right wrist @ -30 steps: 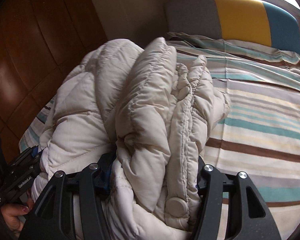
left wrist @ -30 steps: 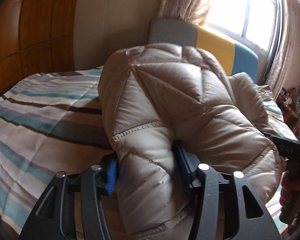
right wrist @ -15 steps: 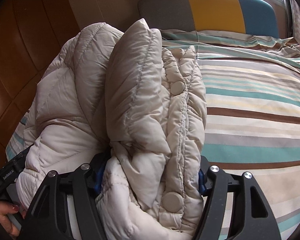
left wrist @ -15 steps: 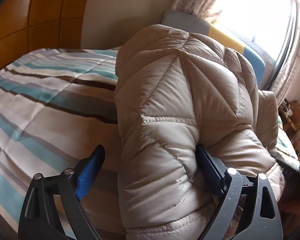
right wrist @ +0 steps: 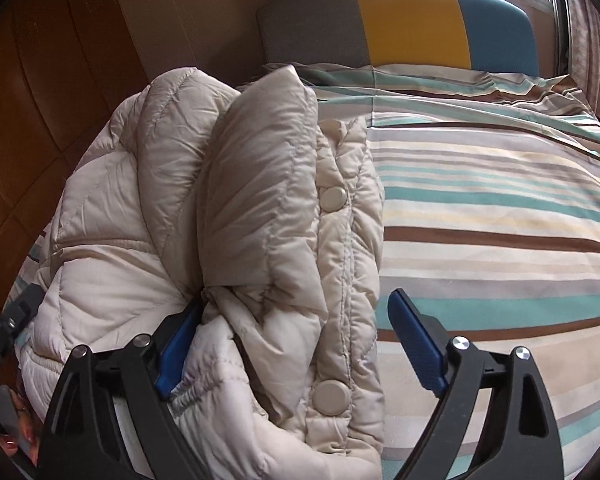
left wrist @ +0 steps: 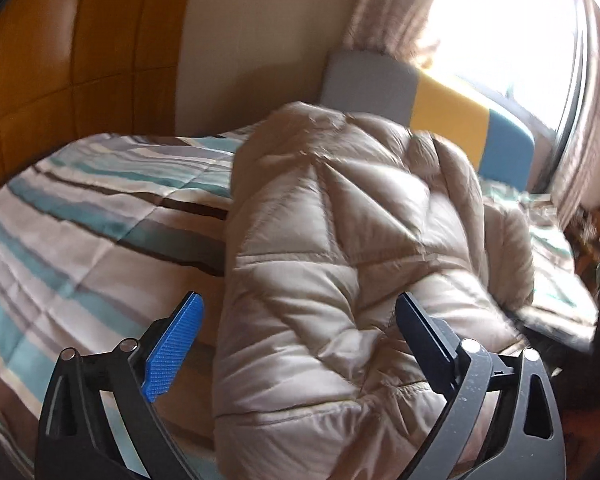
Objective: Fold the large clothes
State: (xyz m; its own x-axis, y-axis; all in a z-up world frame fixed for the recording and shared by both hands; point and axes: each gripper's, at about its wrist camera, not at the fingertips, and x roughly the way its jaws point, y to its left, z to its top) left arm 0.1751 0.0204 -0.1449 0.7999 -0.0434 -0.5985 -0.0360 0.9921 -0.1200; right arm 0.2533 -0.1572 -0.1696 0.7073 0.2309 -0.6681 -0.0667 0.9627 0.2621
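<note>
Padding is bulging up in a thick folded bundle: the beige quilted down jacket (right wrist: 220, 216) is lying doubled over on the striped bed cover (right wrist: 500, 208), along the bed's edge nearest the wooden wall panels (left wrist: 72, 60). In the right wrist view it is filling the space from nine to twelve o'clock, with its snap placket and two round buttons facing toward three o'clock. The fabric is looking puffy, matte and diamond-stitched, with loose creases, so the fold is probably sitting there by its own weight only.

Both claws are standing spread apart. The left claw (left wrist: 296, 344) is straddling the near roll of the jacket, its blue pad at nine o'clock clear of the cloth, its other finger just beside or touching the fabric. The right claw (right wrist: 296, 340) is straddling the placket end, one pad tucked against a crease, the other apart over the bed cover. This placement suggests a release after laying the fold down.

Beyond, a grey, yellow and blue headboard (right wrist: 412, 28) is standing at twelve o'clock under a bright window (left wrist: 512, 28).
</note>
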